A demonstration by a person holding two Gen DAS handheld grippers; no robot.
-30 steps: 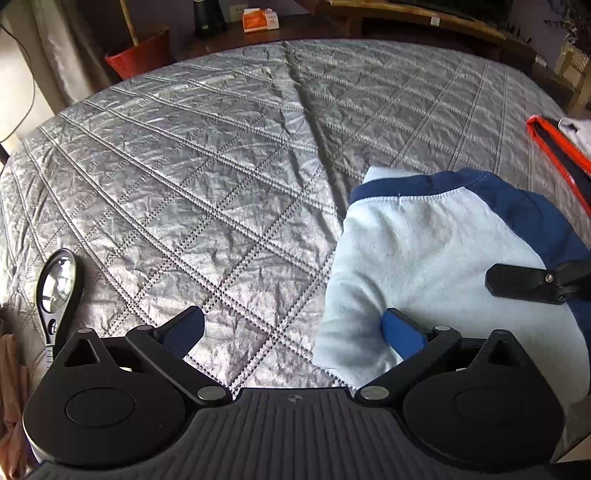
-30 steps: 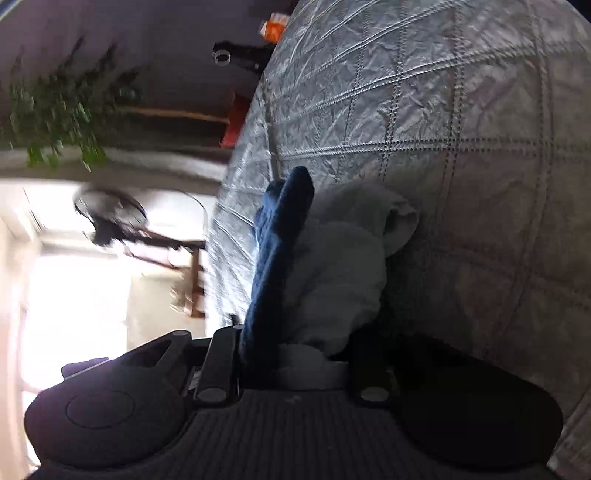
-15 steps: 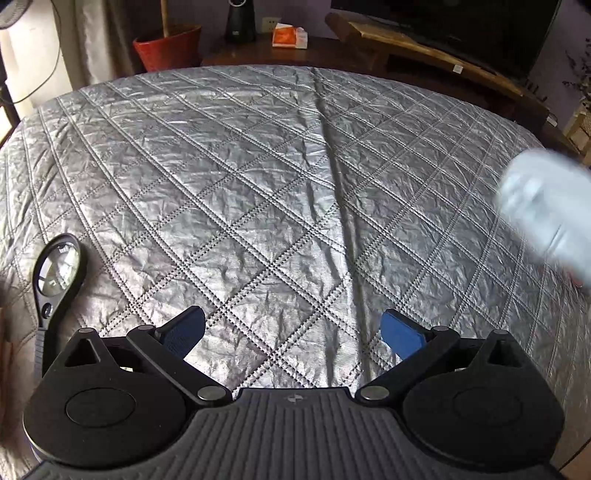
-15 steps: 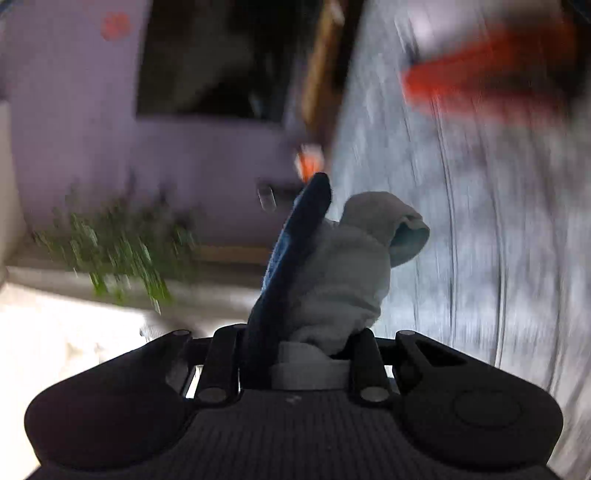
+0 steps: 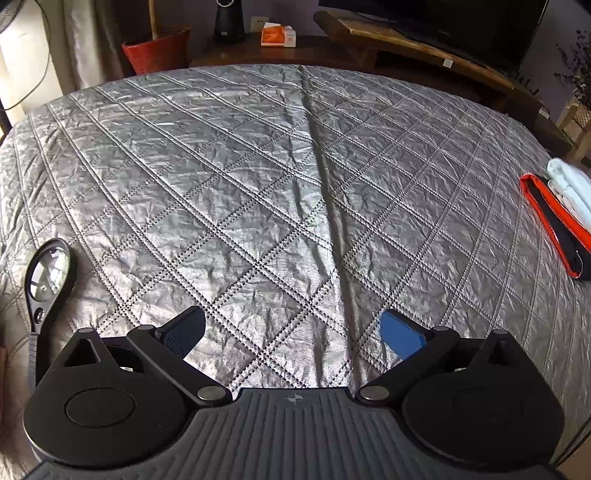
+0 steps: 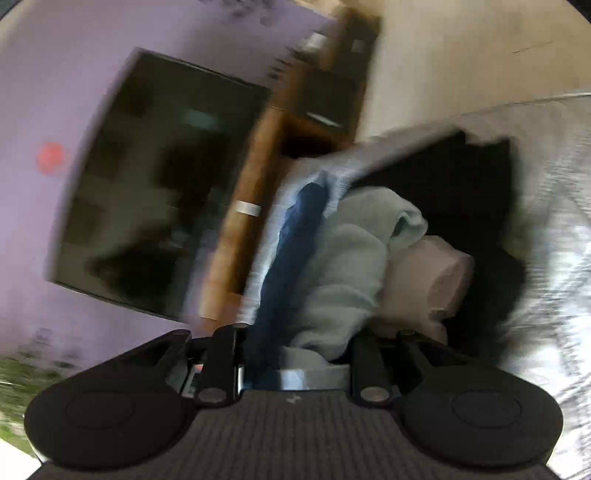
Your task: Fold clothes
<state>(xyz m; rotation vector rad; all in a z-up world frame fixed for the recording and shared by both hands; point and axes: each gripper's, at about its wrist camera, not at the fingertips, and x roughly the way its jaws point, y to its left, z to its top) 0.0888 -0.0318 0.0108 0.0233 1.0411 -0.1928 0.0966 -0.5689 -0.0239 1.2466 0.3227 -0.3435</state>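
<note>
The left tool (image 5: 291, 328) hangs low over the near part of a bed covered with a silver quilted spread (image 5: 258, 177), its two blue-padded fingers (image 5: 400, 332) set wide apart with nothing between them. A long crease runs down the middle of the spread from the far edge toward the tool. At the near left edge lies a black-framed magnifying glass (image 5: 48, 273), handle pointing near. At the far right edge sits a shallow bag with an orange rim (image 5: 550, 229), and pale folded cloth (image 5: 569, 184) shows on its far side, partly cut off by the picture's edge. Beyond the bed stand a red pot (image 5: 155, 51), an orange-and-white box (image 5: 279, 35) on a dark surface, and a long wooden bench (image 5: 424, 40) under a dark screen.

The right tool (image 6: 295, 343) is pressed together on a folded garment (image 6: 332, 273), light blue with a navy band (image 6: 295, 251) along its left side; the cloth bulges up out of the grip. The view is tilted and smeared by blur. Just to the right of the garment a pale pinkish roll of cloth (image 6: 432, 284) lies inside a dark opening (image 6: 461, 184), and the garment sits right at that opening, beside the roll. Whether they touch cannot be told. The silver spread shows at the right.
</note>
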